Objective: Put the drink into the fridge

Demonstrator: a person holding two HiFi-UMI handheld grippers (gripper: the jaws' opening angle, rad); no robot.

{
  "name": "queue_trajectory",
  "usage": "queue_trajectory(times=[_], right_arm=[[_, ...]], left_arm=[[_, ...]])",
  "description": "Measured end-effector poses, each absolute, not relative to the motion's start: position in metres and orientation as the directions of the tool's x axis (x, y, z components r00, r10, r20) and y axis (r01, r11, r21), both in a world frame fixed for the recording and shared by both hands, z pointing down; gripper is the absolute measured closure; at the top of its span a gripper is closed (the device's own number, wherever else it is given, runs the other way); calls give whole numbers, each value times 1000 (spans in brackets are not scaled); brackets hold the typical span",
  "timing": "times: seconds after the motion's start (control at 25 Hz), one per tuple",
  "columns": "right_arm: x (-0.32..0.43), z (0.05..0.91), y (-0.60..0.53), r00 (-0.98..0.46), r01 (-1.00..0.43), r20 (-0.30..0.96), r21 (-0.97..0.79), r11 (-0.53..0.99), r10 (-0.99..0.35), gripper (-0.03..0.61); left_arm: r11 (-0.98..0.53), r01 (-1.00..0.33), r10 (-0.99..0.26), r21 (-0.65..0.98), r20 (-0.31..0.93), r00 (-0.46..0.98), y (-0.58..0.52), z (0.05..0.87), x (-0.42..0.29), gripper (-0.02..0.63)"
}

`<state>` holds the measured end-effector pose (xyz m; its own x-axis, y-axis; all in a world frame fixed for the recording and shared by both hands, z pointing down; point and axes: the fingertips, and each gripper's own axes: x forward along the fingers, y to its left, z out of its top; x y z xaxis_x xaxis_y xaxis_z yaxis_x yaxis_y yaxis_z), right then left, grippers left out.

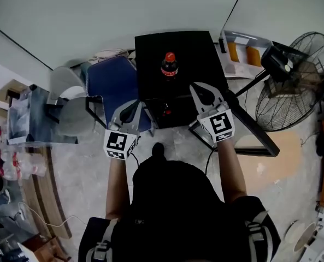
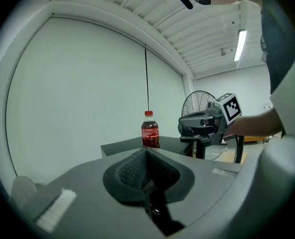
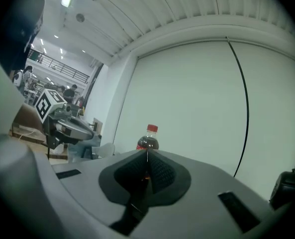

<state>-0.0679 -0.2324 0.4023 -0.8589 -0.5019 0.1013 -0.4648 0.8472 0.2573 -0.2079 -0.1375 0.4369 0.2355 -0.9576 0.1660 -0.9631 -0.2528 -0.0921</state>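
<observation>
— Where's the drink?

— The cola bottle [image 1: 169, 65] stands upright on top of the small black fridge [image 1: 189, 51], roughly mid-top, against the pale wall. It has a red cap [image 2: 148, 114], dark liquid and a red label [image 2: 150, 131].

— Can you read the label?

— No. There is pale print on the red band, but it is too small to make out, so I can't name a brand.

— And the grippers?

— Both are in front of the fridge, well apart from the bottle. The left gripper [image 1: 133, 103] has its jaws pressed together, pads meeting with nothing between them [image 2: 147, 153]. The right gripper [image 1: 199, 89] is the same: jaws closed, empty [image 3: 147, 153]. In each gripper view the bottle shows just above the joined tips, well beyond them.

— Any other writing?

— Only the black-and-white square patterns on each marker cube [image 1: 222, 124]; no letters. A blue chair [image 1: 115, 83] stands left of the fridge and a black pedestal fan [image 1: 298, 81] to its right.
</observation>
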Motion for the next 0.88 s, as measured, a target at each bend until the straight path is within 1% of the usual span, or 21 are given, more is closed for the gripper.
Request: queue_trajectory(times=[0.04,0.2,0.44,0.6,0.88], right_arm=[[-73,399,-233,-864,-461,94,251,852,-495,565],[-91,386,-238,-878,-447,75,224,866,-472,490],[-118,384,-252,-867,-469,92,184,864,-490,391],[-131,382,-261,-855,-492,97,157,856,-509,377],[-148,374,-274,-842,-512,102,155,845,-529,379]], left_arm=[[-261,-961,-955,-91,166,244,-142,437,-210,612],[-294,-952,-946,-89,166,277,-157,438,-218,612],[-332,-939,-933,-84,172,315,-174,440,-230,612],[-354,-932,-925,-82,176,336,-180,442,-238,612],[-372,-925,-919,-74,167,356,-192,441,-252,612]])
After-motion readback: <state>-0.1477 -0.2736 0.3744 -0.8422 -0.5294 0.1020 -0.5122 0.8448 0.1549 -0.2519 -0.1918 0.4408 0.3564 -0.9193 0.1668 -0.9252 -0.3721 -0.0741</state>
